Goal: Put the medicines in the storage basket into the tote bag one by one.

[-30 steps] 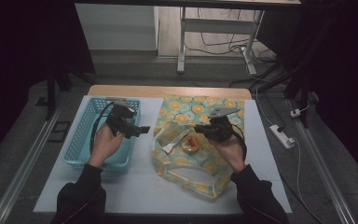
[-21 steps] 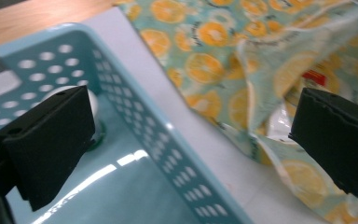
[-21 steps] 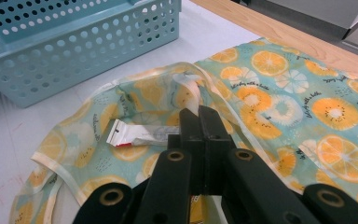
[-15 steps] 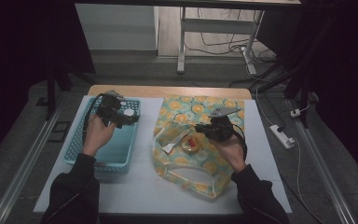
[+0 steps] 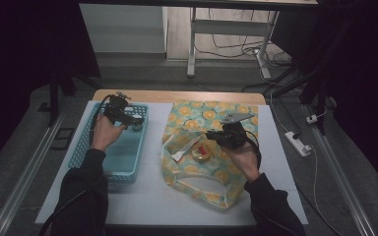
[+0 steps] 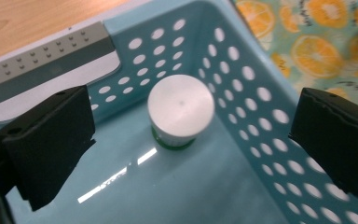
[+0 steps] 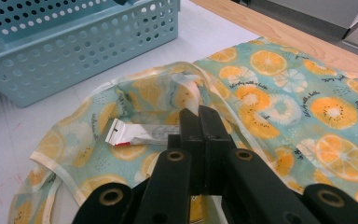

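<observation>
Jar (image 6: 181, 111) with the white lid stands upright in the far corner of the blue perforated basket (image 5: 128, 164), at about one o'clock inside it, touching no tongs. Our left tongs (image 6: 186, 149) hang above it with the jaws wide, one on each side of the lid and clear of it; seen from above, the left tongs (image 5: 128, 118) sit over the basket's far end. Our right tongs (image 7: 200, 135) are pressed together with the bag's cloth pinched between them, as far as we can tell, holding up the rim of the orange-print bag (image 5: 211, 147) at three o'clock on the surface (image 5: 152, 201). Inside the bag's mouth lie a small white tube (image 7: 135, 133) and a round yellowish thing (image 5: 200, 154).

We judge the unpacking step is in hand: one item is set in the basket, and the left tongs are empty. Next we would carry the left tongs across to the bag's mouth, keep the right tongs lifting the rim, and close on the tube or the round thing without catching the cloth.
</observation>
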`<state>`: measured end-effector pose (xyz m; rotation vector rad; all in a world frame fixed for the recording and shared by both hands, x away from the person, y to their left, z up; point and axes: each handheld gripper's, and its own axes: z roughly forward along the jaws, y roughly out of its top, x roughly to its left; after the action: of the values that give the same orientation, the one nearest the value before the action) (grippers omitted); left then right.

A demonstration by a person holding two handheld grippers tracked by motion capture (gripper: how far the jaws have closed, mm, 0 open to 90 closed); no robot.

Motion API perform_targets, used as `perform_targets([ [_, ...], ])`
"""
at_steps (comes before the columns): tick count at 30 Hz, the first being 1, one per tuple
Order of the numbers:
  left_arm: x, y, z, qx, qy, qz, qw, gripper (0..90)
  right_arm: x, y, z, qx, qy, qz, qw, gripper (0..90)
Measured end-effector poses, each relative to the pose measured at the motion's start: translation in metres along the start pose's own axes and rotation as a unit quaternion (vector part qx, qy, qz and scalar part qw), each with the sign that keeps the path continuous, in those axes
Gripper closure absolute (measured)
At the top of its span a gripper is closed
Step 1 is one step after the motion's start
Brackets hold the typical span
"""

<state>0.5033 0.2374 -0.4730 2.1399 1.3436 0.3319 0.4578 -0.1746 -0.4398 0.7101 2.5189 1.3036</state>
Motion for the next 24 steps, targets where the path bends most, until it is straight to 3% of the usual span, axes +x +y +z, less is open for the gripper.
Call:
perform_targets([
  [5,0.003,0.002,0.011,0.017,0.009,-0.002,0.9998,0.0,-0.001,0.0,0.0,0.001,0.001,0.0,1.0,90.0],
  [9,0.008,0.002,0.017,0.024,0.002,-0.013,0.9996,1.9,0.0,0.0,-0.001,0.002,0.0,-0.001,1.0,89.9],
  [13,0.008,0.003,0.027,0.046,0.016,-0.004,0.9988,6.7,-0.001,0.0,0.0,0.002,0.0,-0.001,1.0,89.9],
  [18,0.003,0.004,0.035,0.06,0.018,0.009,0.998,25.5,0.0,0.0,0.0,0.003,0.001,-0.001,1.0,89.9],
  [23,0.003,0.003,0.032,0.06,0.016,-0.002,0.998,49.6,0.0,-0.001,0.0,0.003,0.001,-0.001,1.0,90.0],
  [24,0.003,0.003,0.032,0.062,0.016,-0.004,0.9979,49.6,0.0,-0.001,0.0,0.004,0.001,-0.002,1.0,89.9],
])
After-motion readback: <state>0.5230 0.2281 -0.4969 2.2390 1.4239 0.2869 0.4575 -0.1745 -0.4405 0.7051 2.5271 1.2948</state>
